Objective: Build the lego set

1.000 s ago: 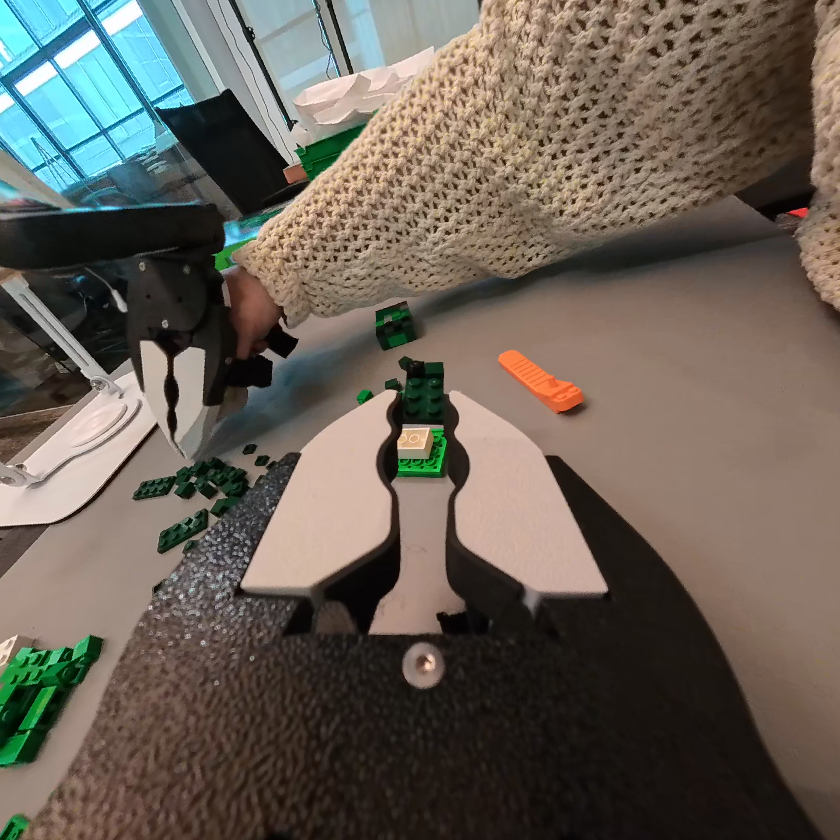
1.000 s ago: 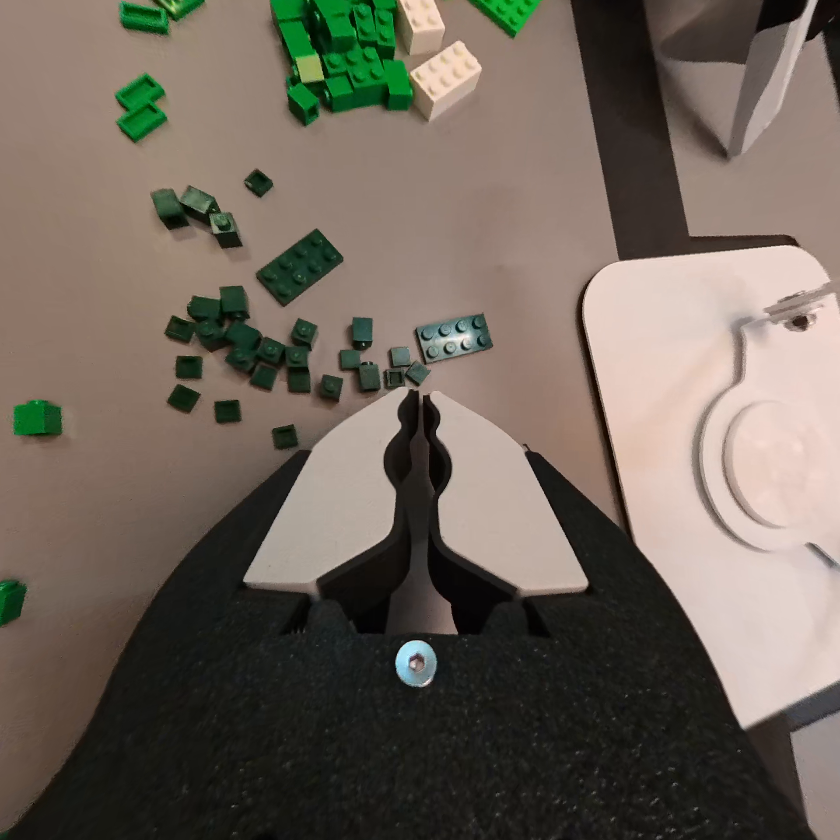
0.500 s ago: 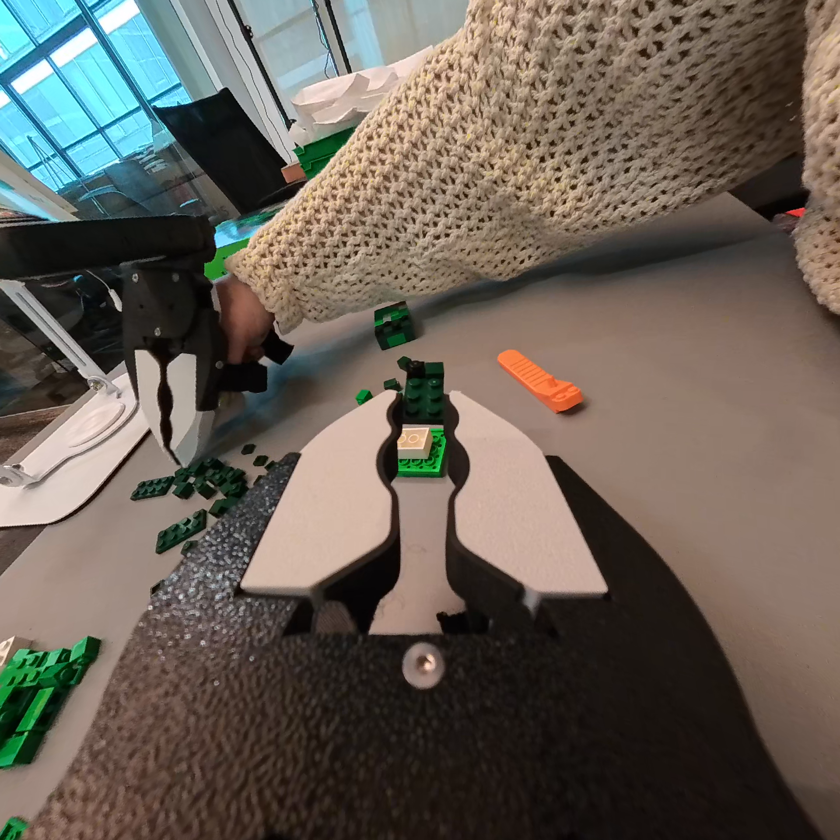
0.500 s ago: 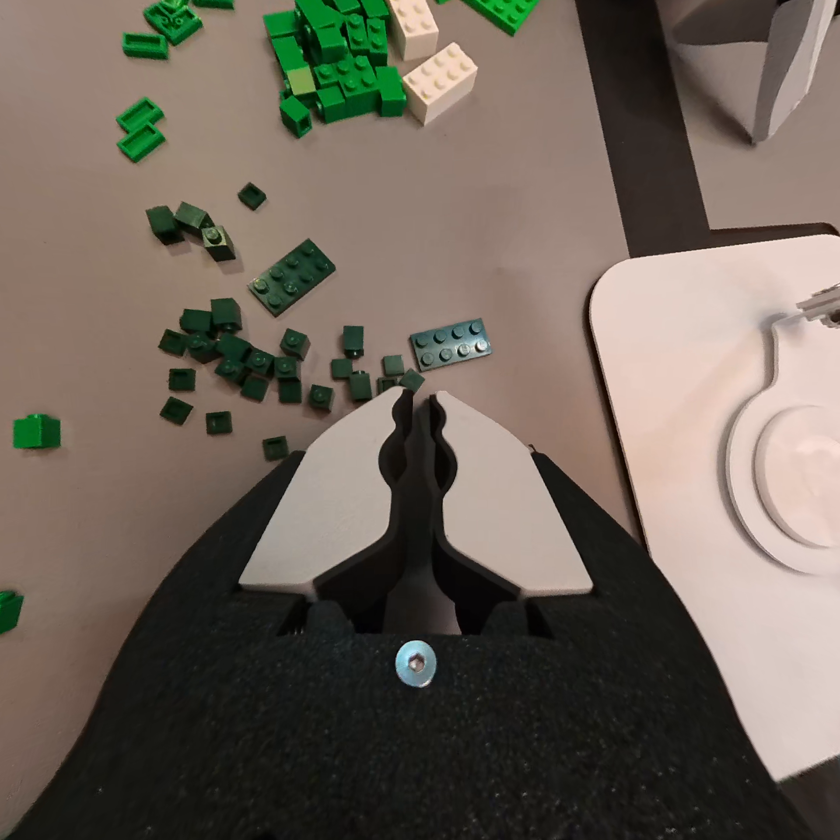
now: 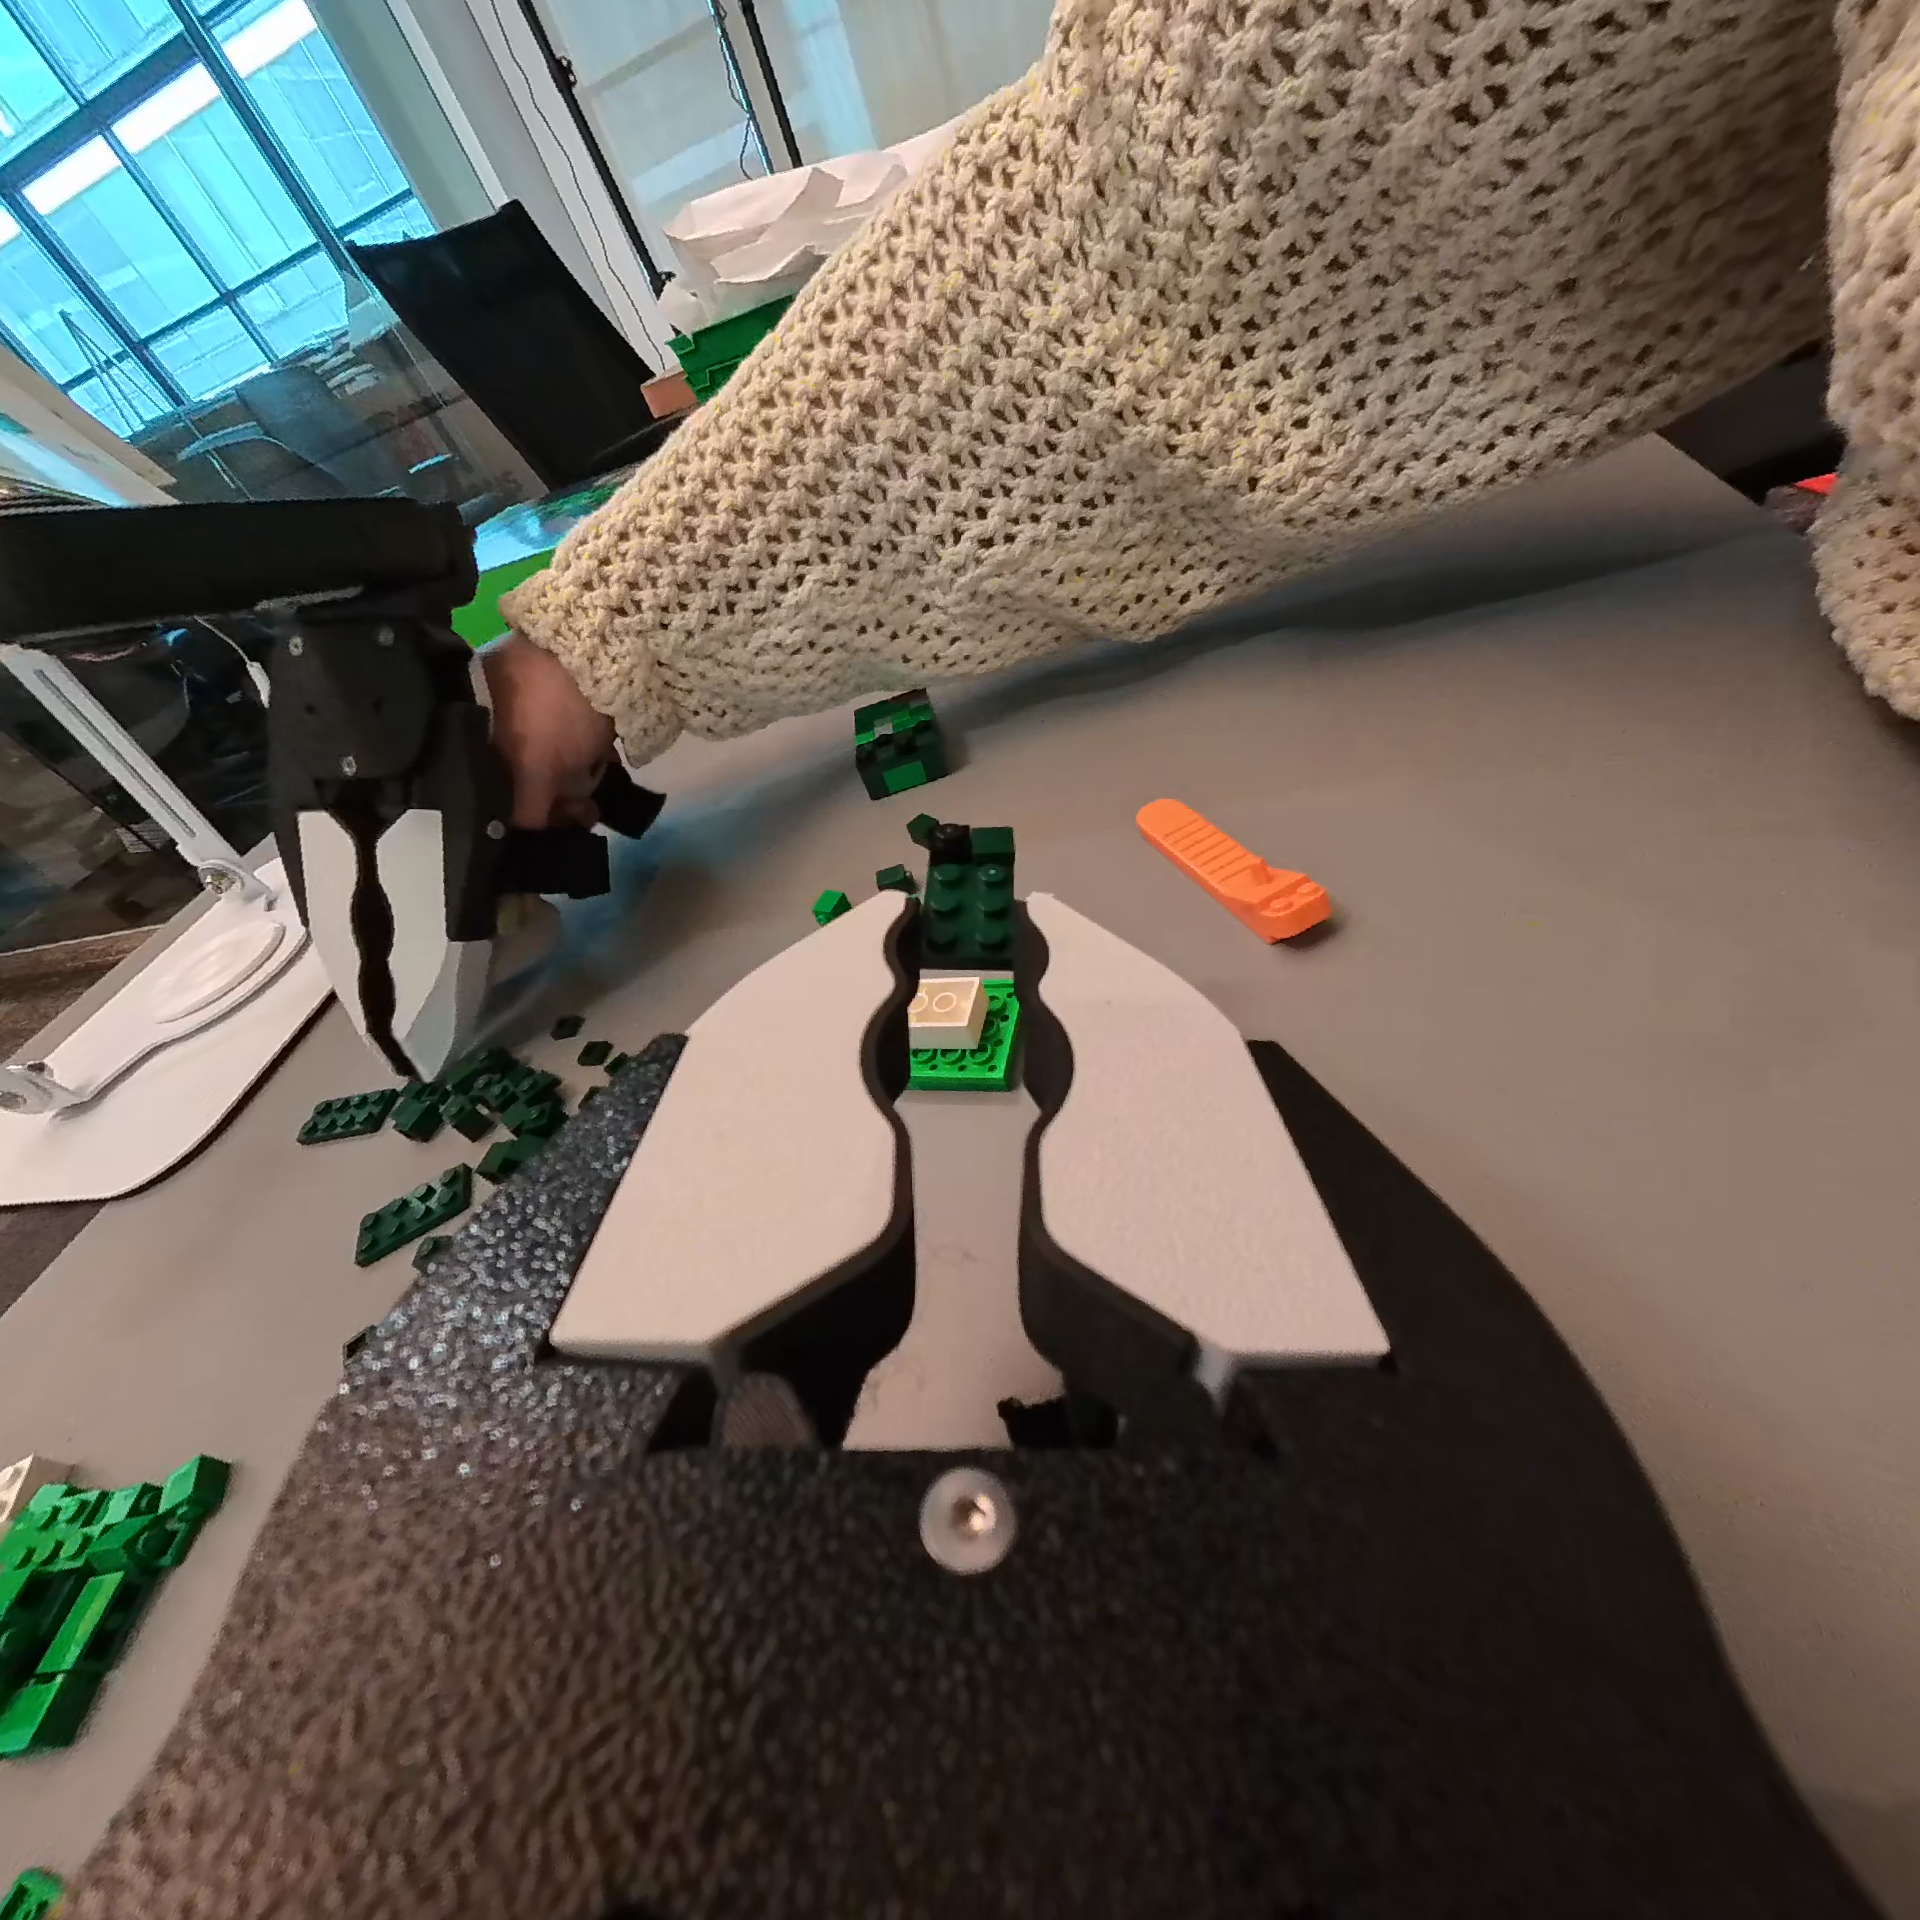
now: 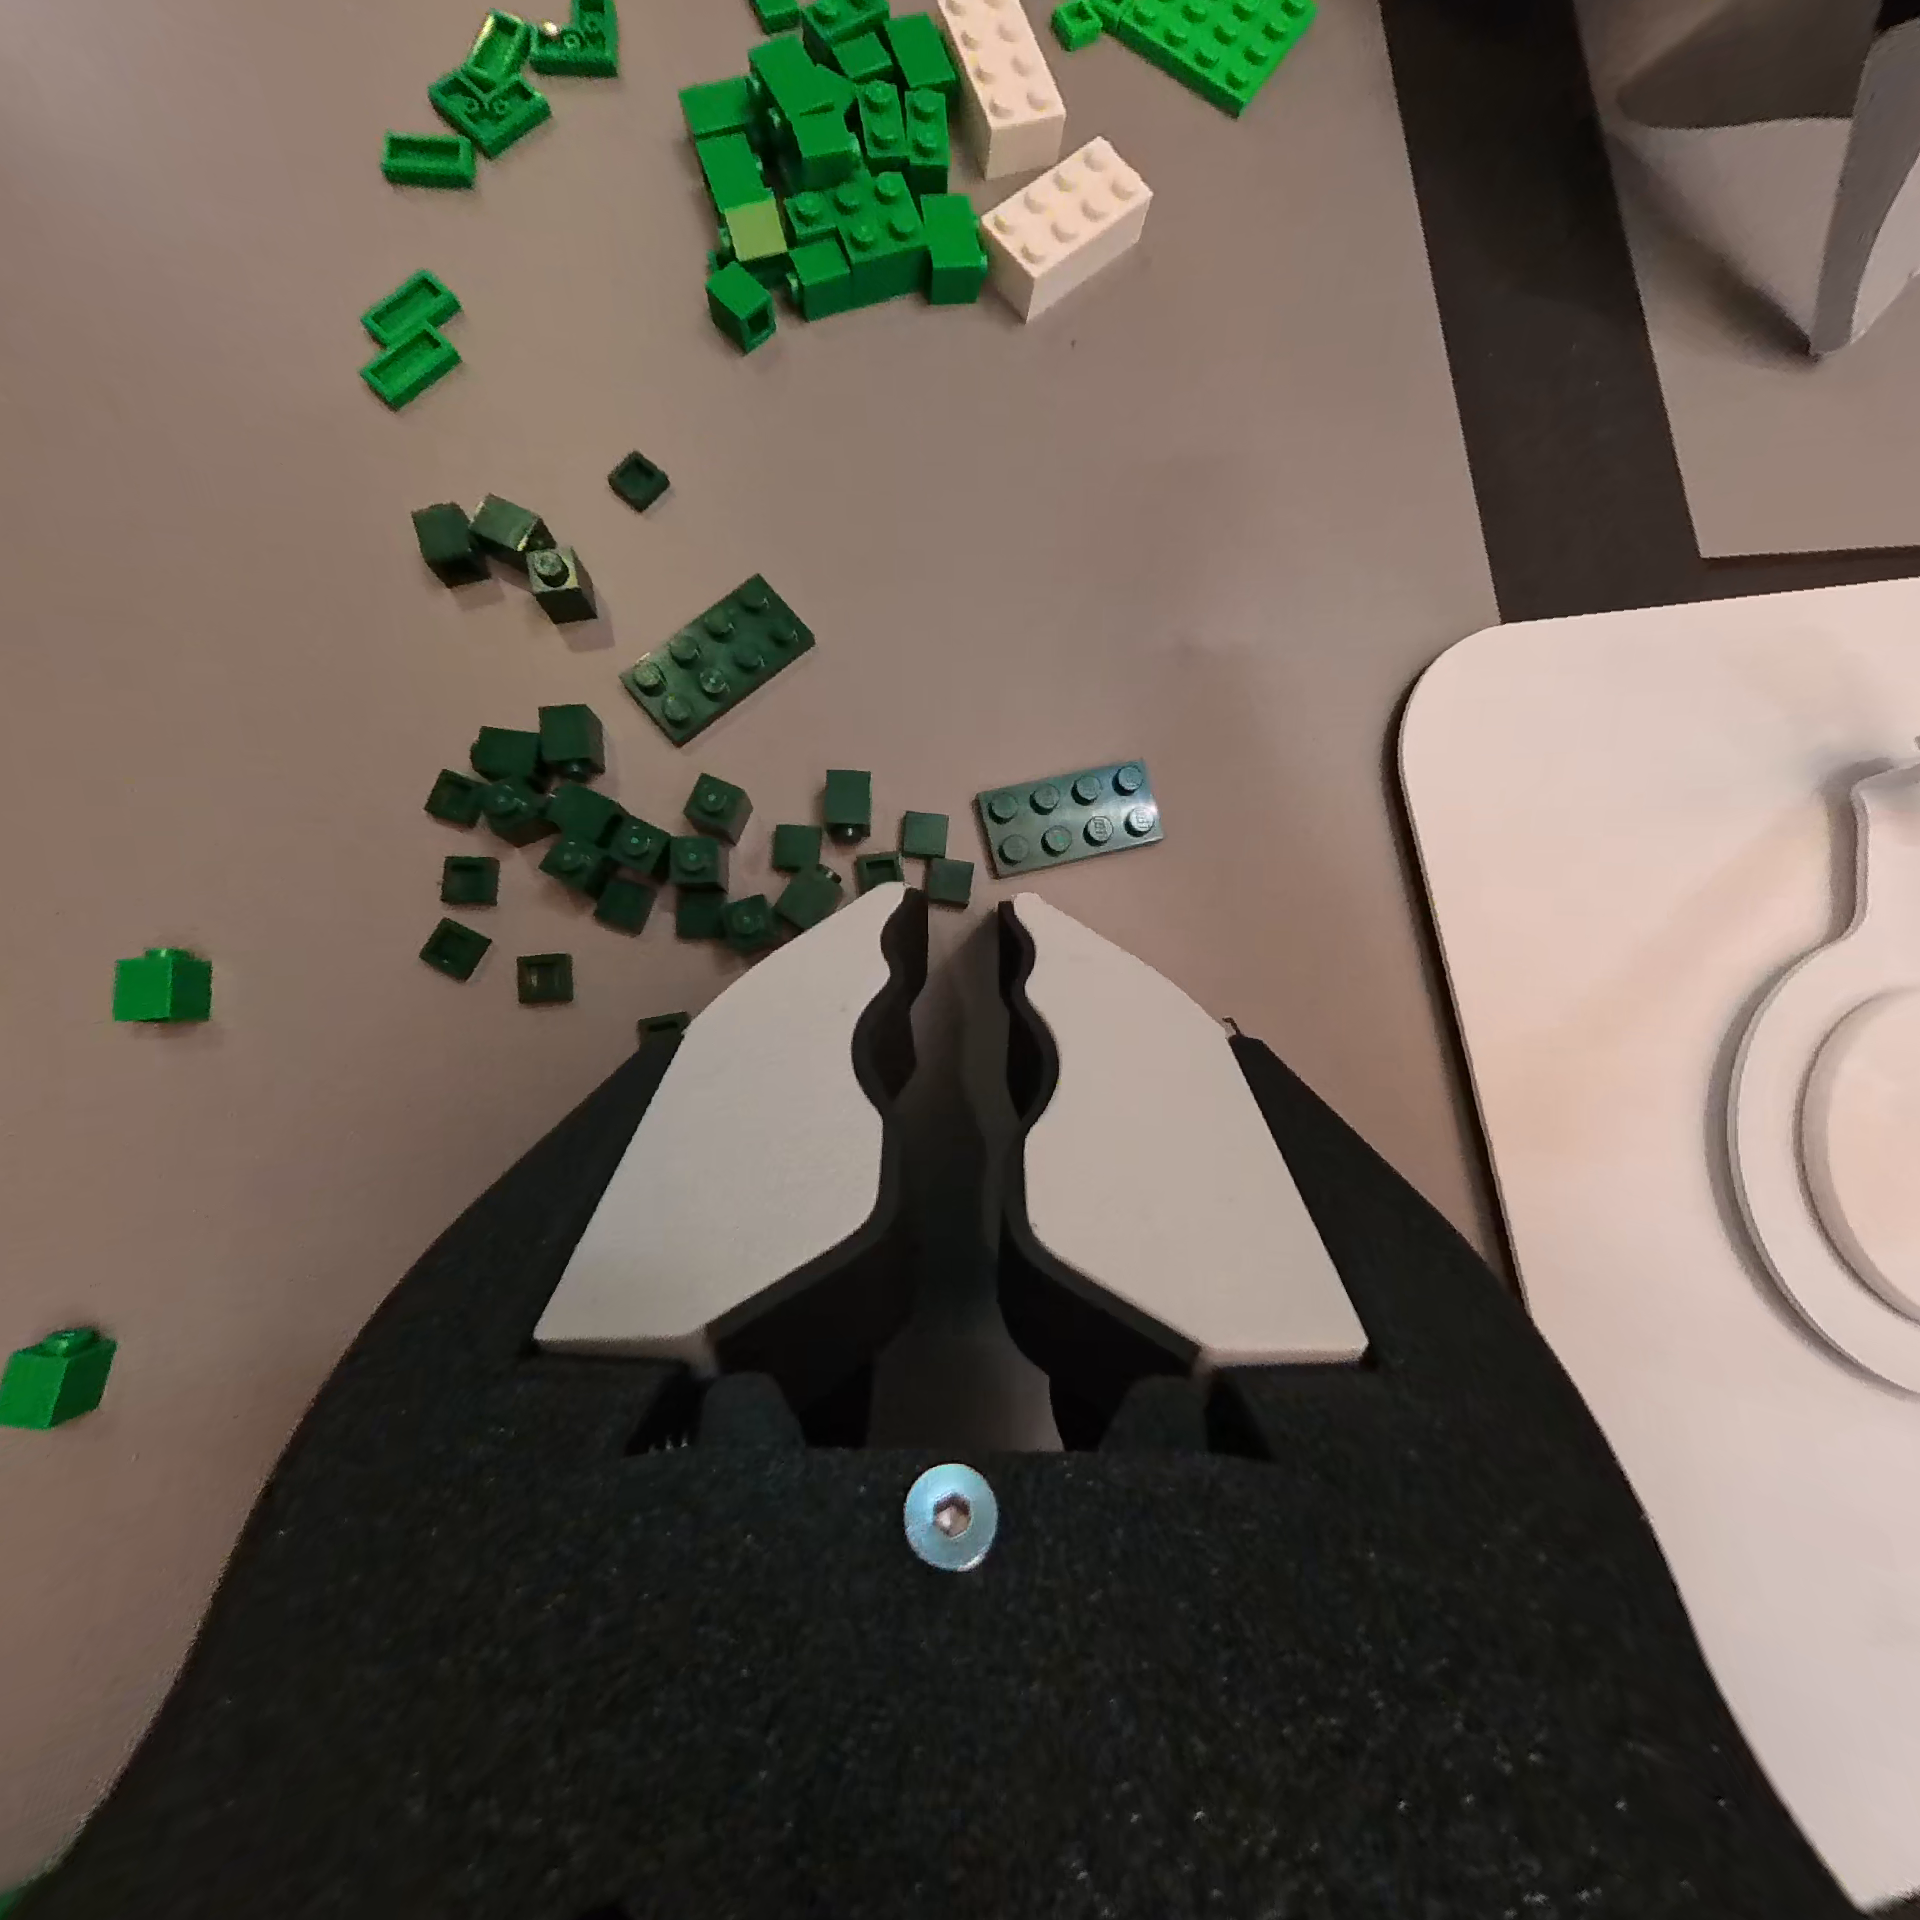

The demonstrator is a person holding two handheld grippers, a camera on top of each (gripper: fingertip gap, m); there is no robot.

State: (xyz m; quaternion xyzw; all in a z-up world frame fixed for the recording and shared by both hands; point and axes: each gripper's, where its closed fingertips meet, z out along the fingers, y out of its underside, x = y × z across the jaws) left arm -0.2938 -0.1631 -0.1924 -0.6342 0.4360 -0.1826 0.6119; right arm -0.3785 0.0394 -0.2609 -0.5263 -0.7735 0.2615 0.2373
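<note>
The left claw (image 5: pixel 966 914) pinches a small build (image 5: pixel 966 966), dark green bricks on a bright green plate with a white brick, low over the grey surface (image 5: pixel 1507 1039). The right claw (image 6: pixel 961 909) is slightly spread, tips just above scattered dark green pieces (image 6: pixel 644 842), apparently holding nothing. An orange tool (image 5: pixel 1231 871) lies to the build's right.
</note>
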